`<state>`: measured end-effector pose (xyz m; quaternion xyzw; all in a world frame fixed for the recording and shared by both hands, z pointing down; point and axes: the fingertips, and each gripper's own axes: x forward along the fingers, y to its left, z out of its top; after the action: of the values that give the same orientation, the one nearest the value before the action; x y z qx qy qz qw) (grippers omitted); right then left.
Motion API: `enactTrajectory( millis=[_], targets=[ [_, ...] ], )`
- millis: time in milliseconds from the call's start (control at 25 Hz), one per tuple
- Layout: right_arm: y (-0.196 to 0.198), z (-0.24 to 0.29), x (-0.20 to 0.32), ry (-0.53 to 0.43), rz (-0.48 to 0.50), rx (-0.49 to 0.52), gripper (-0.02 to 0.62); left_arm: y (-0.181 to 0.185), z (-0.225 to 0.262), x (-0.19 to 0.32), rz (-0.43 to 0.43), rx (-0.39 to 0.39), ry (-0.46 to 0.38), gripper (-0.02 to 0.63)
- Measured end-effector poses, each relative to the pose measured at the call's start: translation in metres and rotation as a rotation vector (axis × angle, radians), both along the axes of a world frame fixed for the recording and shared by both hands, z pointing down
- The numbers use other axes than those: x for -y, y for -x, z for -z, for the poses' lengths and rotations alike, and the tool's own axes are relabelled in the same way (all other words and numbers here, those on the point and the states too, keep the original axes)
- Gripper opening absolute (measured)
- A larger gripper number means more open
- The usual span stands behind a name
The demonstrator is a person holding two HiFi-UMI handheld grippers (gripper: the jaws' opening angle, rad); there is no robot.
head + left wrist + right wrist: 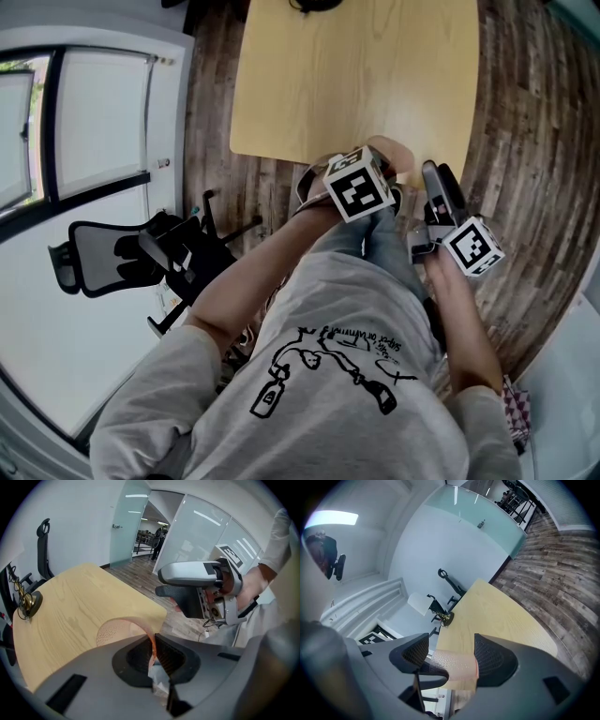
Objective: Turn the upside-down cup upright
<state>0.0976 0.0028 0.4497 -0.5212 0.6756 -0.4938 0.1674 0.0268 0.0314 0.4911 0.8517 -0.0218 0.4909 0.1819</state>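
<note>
Righting looks under way: the left gripper (153, 649) clamps the rim of the cup (119, 630), tilted above the near edge of the table (70, 611), while the right gripper (451, 652) waits with jaws apart and empty; next, level the cup and set it base-down.

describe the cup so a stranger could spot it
Start at the near edge of the pale wooden table. There the left gripper pinches the wall of a translucent pink plastic cup; unlike the grey jaws around it, it is dimpled.
</note>
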Motion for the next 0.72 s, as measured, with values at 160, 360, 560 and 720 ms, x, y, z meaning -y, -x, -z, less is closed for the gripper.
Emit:
enactTrajectory(
  millis=[160,360,560,720],
  targets=[
    [0.000,-0.003,-0.001,0.009,0.002,-0.005,0.307,0.000,-0.002,0.002,-0.055,0.052,-0.048,0.021],
    [0.001,-0.006,-0.005,0.028,-0.001,0.007,0.307,-0.002,-0.004,0.002,-0.115,0.104,-0.099,0.021],
    [0.001,-0.006,-0.003,0.024,0.010,-0.005,0.307,-0.003,-0.013,0.001,-0.162,0.149,-0.110,0.021],
    [0.001,-0.007,-0.003,0.024,0.015,-0.010,0.307,-0.002,-0.019,0.002,-0.211,0.196,-0.131,0.021]
  ],
)
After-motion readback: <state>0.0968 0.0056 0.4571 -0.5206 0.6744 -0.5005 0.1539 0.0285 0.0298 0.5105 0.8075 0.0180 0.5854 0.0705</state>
